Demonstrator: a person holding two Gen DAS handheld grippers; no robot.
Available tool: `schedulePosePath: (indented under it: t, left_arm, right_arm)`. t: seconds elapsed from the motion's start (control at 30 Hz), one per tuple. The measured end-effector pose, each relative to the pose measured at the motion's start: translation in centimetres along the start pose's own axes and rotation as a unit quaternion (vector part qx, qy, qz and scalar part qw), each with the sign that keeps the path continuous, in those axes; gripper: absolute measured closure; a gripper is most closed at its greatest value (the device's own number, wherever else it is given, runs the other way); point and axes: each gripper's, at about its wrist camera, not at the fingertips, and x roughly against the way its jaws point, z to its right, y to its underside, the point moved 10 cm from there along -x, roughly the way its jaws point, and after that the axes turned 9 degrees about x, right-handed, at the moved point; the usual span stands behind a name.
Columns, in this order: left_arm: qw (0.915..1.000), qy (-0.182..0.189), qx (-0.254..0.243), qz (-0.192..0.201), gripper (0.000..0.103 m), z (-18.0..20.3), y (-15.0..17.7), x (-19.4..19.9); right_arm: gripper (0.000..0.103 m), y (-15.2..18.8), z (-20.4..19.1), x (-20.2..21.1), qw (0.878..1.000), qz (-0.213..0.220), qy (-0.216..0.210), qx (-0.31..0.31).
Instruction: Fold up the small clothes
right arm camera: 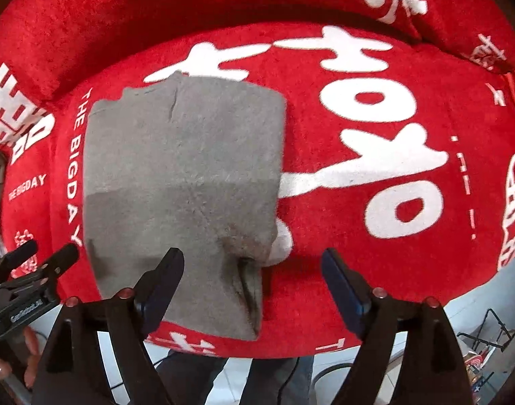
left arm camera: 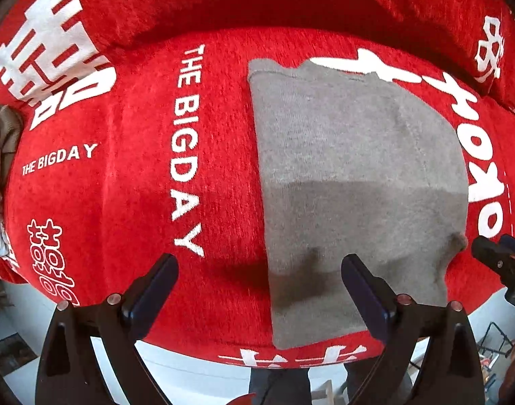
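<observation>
A red plush cover [left arm camera: 223, 155] with white lettering drapes the furniture above pale floor [right arm camera: 466, 310].

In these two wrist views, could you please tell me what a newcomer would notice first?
First, the red cover with big white lettering, filling both views. Next, the grey folded garment lying flat on it, a small pucker at its near right corner. Above its near edge, the left hand-held gripper and right hand-held gripper are both open and empty.
</observation>
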Motion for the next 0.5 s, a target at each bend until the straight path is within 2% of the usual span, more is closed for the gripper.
schedulePosePath:
  t: [0.07, 0.17, 0.33, 0.5]
  left_arm:
    - [1.0000, -0.003, 0.000, 0.005, 0.005, 0.0, -0.1, 0.3]
    - [1.0000, 0.000, 0.001, 0.007, 0.005, 0.1, -0.1, 0.6]
    - [0.9999, -0.004, 0.007, 0.011, 0.005, 0.0, -0.1, 0.8]
    - [0.9999, -0.002, 0.008, 0.012, 0.005, 0.0, 0.0, 1.0]
  right_arm:
    - [0.000, -0.2, 0.1, 0.4, 1.000, 0.012, 0.007, -0.003]
    - [0.000, -1.5, -0.1, 1.3, 0.999, 0.033, 0.033, 0.005]
    - [0.000, -3.0, -1.0, 2.0, 0.998, 0.039, 0.037, 0.022]
    - [0.000, -2.7, -1.3, 1.8, 0.999, 0.034, 0.031, 0.022]
